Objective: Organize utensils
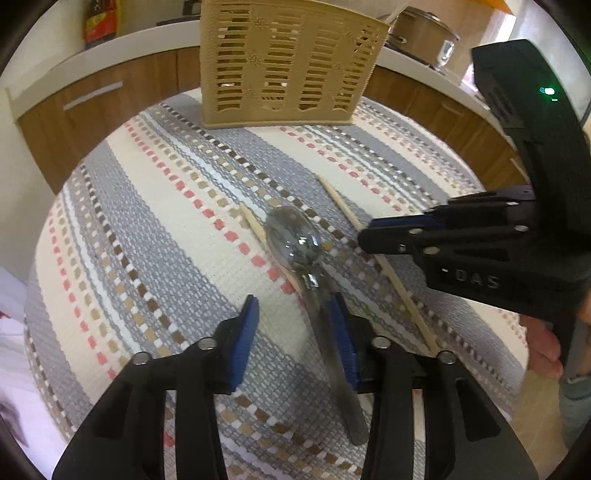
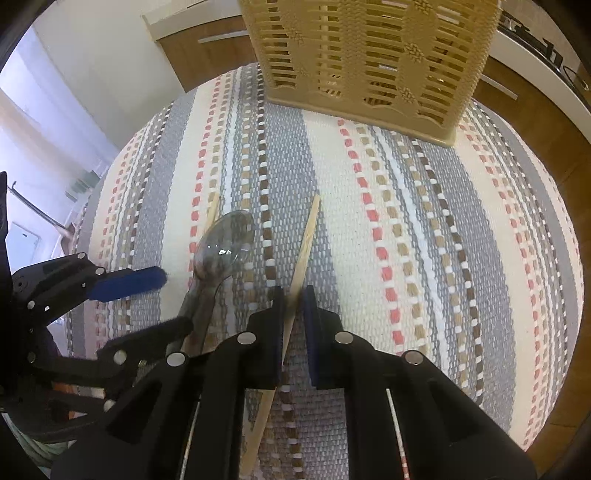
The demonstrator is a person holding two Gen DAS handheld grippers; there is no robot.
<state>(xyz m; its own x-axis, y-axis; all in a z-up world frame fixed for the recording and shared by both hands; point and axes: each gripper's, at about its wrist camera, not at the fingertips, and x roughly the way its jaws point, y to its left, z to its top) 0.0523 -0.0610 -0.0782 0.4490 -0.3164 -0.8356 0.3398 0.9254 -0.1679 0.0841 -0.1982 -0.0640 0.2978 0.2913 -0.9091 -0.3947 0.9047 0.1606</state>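
A metal spoon [image 1: 295,240] lies on the striped cloth [image 1: 166,206], its handle running between the fingers of my left gripper [image 1: 295,314], which is open. A wooden chopstick [image 1: 255,221] lies partly under the spoon's bowl. A second chopstick [image 2: 304,240] lies between the narrowly parted fingers of my right gripper [image 2: 293,299]; whether the pads touch it is unclear. The spoon [image 2: 221,247] and my left gripper [image 2: 147,295] show at left in the right wrist view. The beige slotted utensil holder [image 1: 288,62] stands upright at the far side of the cloth.
Wooden cabinets [image 1: 110,96] with a white countertop curve behind the table. A steel pot [image 1: 421,33] and a bottle [image 1: 99,22] stand on the counter. The holder [image 2: 373,55] also fills the top of the right wrist view.
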